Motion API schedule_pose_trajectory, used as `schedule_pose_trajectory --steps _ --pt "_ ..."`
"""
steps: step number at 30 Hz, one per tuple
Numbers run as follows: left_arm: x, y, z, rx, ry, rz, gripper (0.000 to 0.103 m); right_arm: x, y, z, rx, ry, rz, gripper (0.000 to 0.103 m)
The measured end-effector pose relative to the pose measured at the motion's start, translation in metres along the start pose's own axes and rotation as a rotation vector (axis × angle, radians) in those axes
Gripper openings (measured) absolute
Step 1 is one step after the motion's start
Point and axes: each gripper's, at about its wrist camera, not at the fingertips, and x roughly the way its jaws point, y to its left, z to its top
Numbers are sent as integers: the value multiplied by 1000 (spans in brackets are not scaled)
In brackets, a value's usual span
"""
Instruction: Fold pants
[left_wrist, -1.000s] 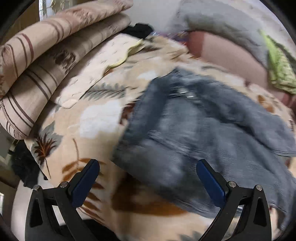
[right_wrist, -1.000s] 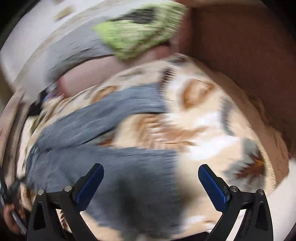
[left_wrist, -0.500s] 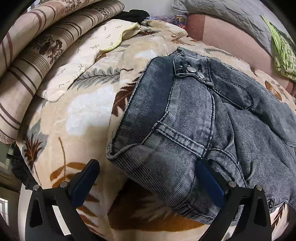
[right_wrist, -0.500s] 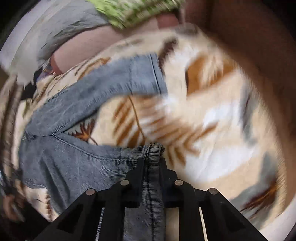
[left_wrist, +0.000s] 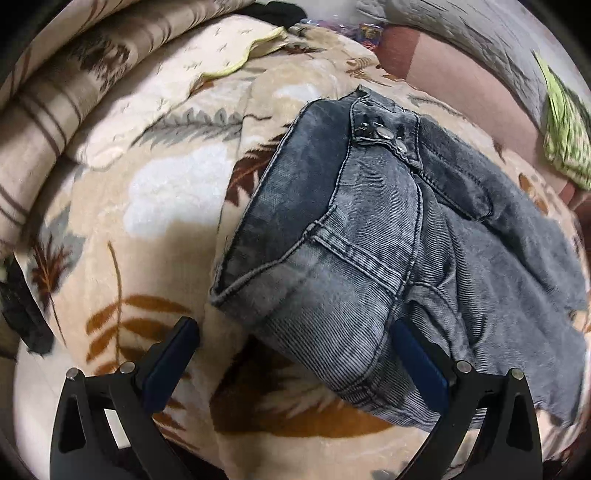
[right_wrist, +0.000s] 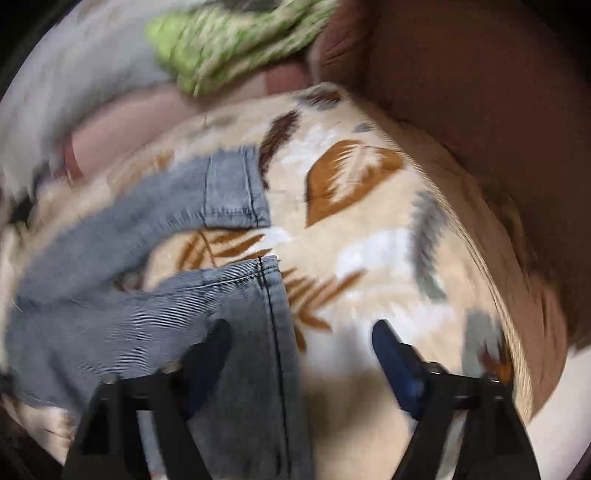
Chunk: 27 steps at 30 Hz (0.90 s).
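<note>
Grey-blue jeans (left_wrist: 369, 236) lie on a leaf-patterned blanket (left_wrist: 155, 206), waistband and snap buttons (left_wrist: 386, 134) toward me in the left wrist view. My left gripper (left_wrist: 295, 350) is open, its fingers either side of the near waistband corner. In the blurred right wrist view both leg ends show: the far cuff (right_wrist: 236, 188) and the near cuff (right_wrist: 266, 295). My right gripper (right_wrist: 299, 350) is open and holds nothing; the near cuff lies between its fingers, close to the left fingertip (right_wrist: 214, 343).
Striped folded bedding (left_wrist: 48, 92) and a cream pillow (left_wrist: 177, 81) lie left of the jeans. A green cloth (left_wrist: 565, 136) sits on a pink-brown cushion (left_wrist: 461, 74) behind. In the right wrist view a brown sofa arm (right_wrist: 480, 110) rises beyond the blanket (right_wrist: 369, 236).
My right gripper was shut on the near leg's hem half a second ago; now it is open and the cuff lies on the blanket. My left gripper stays open and barely moved.
</note>
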Motion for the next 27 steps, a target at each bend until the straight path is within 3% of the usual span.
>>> schedule_pose_trajectory --steps 3,7,8,10,11,12,13,14,21,23,25,27 --pt "0 -3 -1 -11 27 -22 103 -7 -13 -26 106 88 126 84" --pt "1 -6 0 -34 31 -25 102 14 -14 -54 216 200 251 84" --pt "0 -7 1 -47 23 -33 97 19 -11 -55 224 210 263 84" --pt "-2 -6 3 -61 22 -3 59 26 -5 -57 230 212 258 84" --pt "-3 -4 6 -69 18 -12 47 28 1 -55 203 204 248 80" --pt "-5 -2 7 -76 23 -3 28 27 7 -53 168 199 232 72" --pt "-8 3 8 -90 24 -18 18 27 14 -51 128 197 215 40" --pt "-11 8 9 -95 17 -18 12 28 21 -48 93 205 202 19" --pt "-70 16 -22 -54 -153 11 4 -5 38 -33 -132 58 23 15" --pt "-66 12 -32 0 -122 31 4 5 34 -38 -185 124 -11 18" --pt "-53 17 -37 -14 -81 59 9 31 31 -46 -213 219 -28 24" --pt "-52 26 -35 -31 -57 66 19 17 28 -43 -214 182 -25 30"
